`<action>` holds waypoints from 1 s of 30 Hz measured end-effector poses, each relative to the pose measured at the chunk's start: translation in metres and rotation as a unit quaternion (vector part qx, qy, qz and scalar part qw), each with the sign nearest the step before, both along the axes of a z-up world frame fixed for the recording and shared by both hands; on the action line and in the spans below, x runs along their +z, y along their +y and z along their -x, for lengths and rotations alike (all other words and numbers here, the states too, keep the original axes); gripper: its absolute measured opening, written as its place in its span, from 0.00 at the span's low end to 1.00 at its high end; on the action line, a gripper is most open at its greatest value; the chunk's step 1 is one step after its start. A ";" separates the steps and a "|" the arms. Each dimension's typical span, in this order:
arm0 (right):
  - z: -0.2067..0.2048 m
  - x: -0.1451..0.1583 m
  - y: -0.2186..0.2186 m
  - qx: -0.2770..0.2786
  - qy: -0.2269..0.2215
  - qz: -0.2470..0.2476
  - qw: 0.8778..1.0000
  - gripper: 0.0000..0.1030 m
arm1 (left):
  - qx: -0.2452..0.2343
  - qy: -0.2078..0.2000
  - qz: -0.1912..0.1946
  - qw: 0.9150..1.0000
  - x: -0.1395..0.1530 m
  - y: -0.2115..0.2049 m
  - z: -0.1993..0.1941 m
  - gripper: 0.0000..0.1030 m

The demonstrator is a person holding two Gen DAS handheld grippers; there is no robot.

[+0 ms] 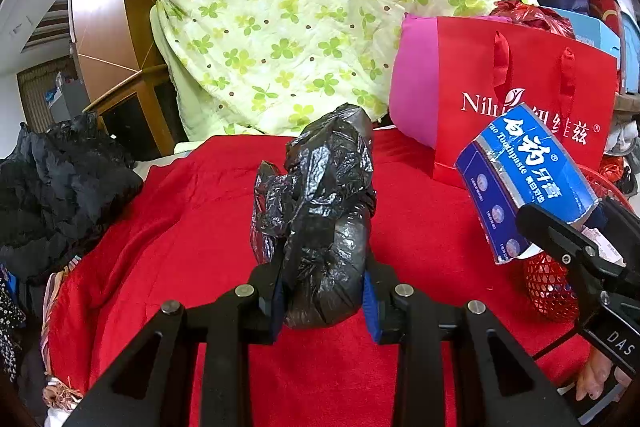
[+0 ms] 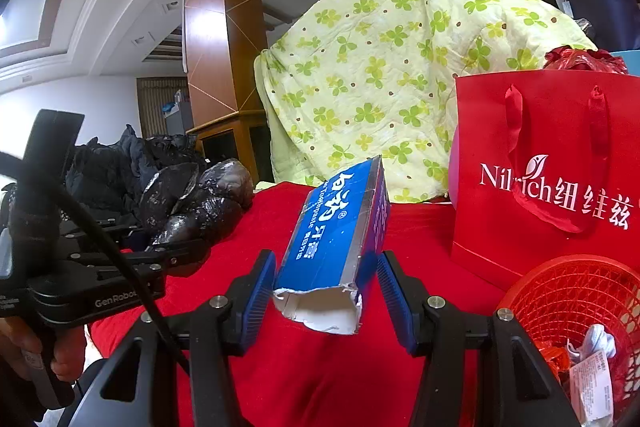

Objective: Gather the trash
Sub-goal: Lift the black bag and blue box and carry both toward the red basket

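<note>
A crumpled black plastic bag [image 1: 320, 211] stands up between the blue pads of my left gripper [image 1: 322, 291], which is shut on its lower part above the red blanket [image 1: 180, 227]. From the right wrist view that bag [image 2: 200, 199] and the left gripper [image 2: 160, 251] appear at the left. My right gripper [image 2: 326, 287] is shut on a torn blue toothpaste box [image 2: 336, 235], held tilted in the air with its open end towards the camera. The left wrist view has the box [image 1: 524, 179] at the right, in the right gripper [image 1: 576, 239].
A red mesh basket [image 2: 576, 307] holding some scraps sits at the lower right. Behind it stands a red paper gift bag [image 2: 540, 167]. A green clover quilt [image 1: 300, 7] rises at the back. Dark clothing [image 1: 60, 187] lies piled at the left.
</note>
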State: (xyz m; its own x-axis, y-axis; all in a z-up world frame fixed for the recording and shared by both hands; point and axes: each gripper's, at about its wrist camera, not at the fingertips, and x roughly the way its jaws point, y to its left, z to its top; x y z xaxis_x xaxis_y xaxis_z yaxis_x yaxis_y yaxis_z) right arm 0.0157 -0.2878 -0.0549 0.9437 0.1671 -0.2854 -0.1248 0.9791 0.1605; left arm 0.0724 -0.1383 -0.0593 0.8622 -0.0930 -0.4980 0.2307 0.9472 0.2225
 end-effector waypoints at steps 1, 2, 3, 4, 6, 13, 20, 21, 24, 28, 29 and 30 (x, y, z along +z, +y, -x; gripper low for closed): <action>0.000 0.000 0.000 0.000 0.000 0.000 1.000 0.54 | 0.001 0.001 0.001 1.000 0.000 0.000 0.000 0.33; 0.000 0.000 0.000 0.000 -0.001 0.001 1.000 0.54 | 0.002 0.002 0.002 1.000 0.000 0.001 -0.001 0.33; 0.001 0.001 0.000 -0.001 -0.003 0.002 1.000 0.54 | 0.003 0.001 0.001 1.000 0.000 0.002 -0.001 0.33; 0.002 0.001 0.001 -0.001 -0.004 0.003 1.000 0.54 | 0.004 0.002 0.001 1.000 0.000 0.002 -0.001 0.33; 0.003 0.003 0.002 -0.001 -0.006 0.003 1.000 0.54 | 0.005 0.003 0.003 1.000 0.000 0.001 -0.002 0.33; 0.009 0.005 0.001 -0.005 -0.016 0.003 1.000 0.54 | 0.002 -0.001 0.001 1.000 0.001 -0.004 0.000 0.33; 0.015 0.008 -0.007 -0.014 -0.026 -0.001 1.000 0.54 | -0.010 -0.003 -0.003 1.000 0.003 -0.012 0.002 0.33; 0.017 0.009 -0.009 -0.016 -0.027 -0.001 0.999 0.54 | -0.013 -0.003 -0.002 1.000 0.003 -0.014 0.002 0.33; 0.020 0.010 -0.014 -0.023 -0.030 -0.003 0.999 0.54 | -0.021 -0.007 -0.006 1.000 0.004 -0.021 0.004 0.33; 0.026 0.012 -0.024 -0.037 -0.036 -0.005 0.999 0.54 | -0.033 -0.007 -0.008 0.999 0.005 -0.034 0.005 0.33; 0.028 0.012 -0.028 -0.042 -0.038 -0.006 0.998 0.54 | -0.036 -0.008 -0.010 0.999 0.005 -0.037 0.005 0.33; 0.029 0.013 -0.031 -0.047 -0.039 -0.008 0.998 0.54 | -0.039 -0.008 -0.011 0.999 0.005 -0.042 0.006 0.33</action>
